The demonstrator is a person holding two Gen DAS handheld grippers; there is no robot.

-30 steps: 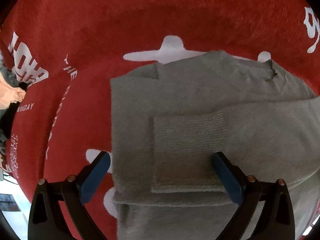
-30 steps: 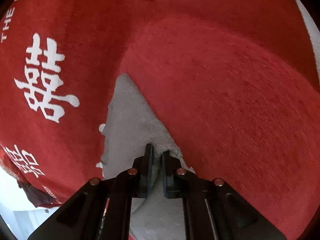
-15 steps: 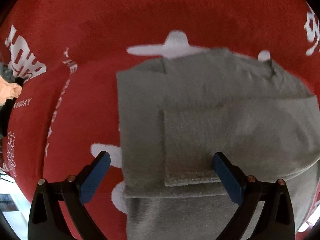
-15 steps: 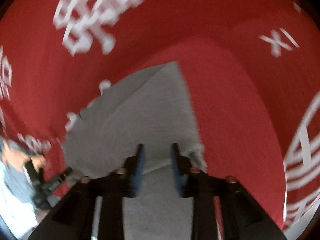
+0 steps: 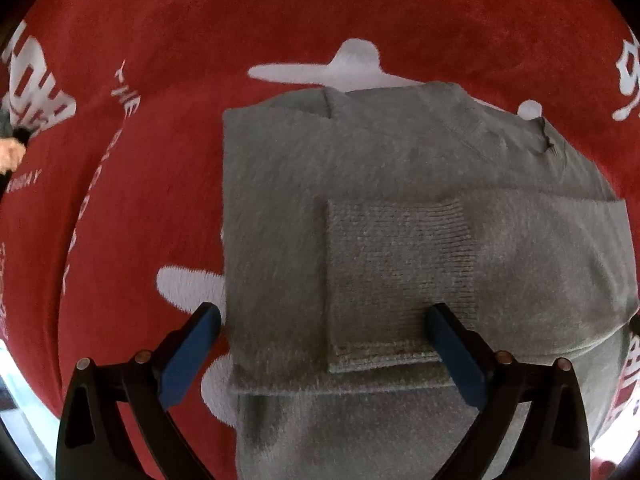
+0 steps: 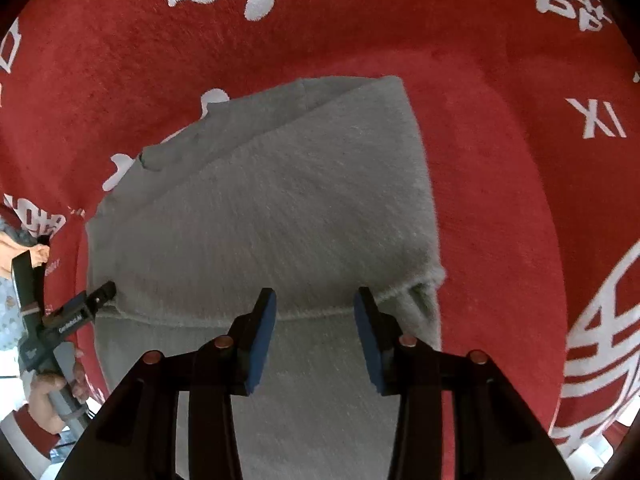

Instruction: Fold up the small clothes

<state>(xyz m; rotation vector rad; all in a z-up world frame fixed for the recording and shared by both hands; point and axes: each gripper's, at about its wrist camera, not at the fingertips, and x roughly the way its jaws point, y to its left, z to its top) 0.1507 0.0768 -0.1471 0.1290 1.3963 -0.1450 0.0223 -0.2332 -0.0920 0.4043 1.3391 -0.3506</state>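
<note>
A small grey knit sweater (image 5: pixel 380 184) lies flat on a red cloth with white lettering; both sleeves are folded across its body. The ribbed cuff (image 5: pixel 400 280) of one sleeve lies on top, between my left gripper's fingers. My left gripper (image 5: pixel 322 320) is open wide, low over the sweater's left side, holding nothing. In the right wrist view the sweater (image 6: pixel 280 208) fills the middle, with a folded sleeve edge near the fingertips. My right gripper (image 6: pixel 316 304) is open above that edge and holds nothing.
The red cloth (image 5: pixel 140 200) with white characters covers the whole surface around the sweater. The left gripper (image 6: pixel 76 312) and the hand holding it show at the left edge of the right wrist view. The cloth's edge drops away at the lower left (image 5: pixel 16 400).
My right gripper opened and let go of the grey sleeve, which now lies folded across the sweater, and swung left over the garment. My left gripper drifted slightly left, still open.
</note>
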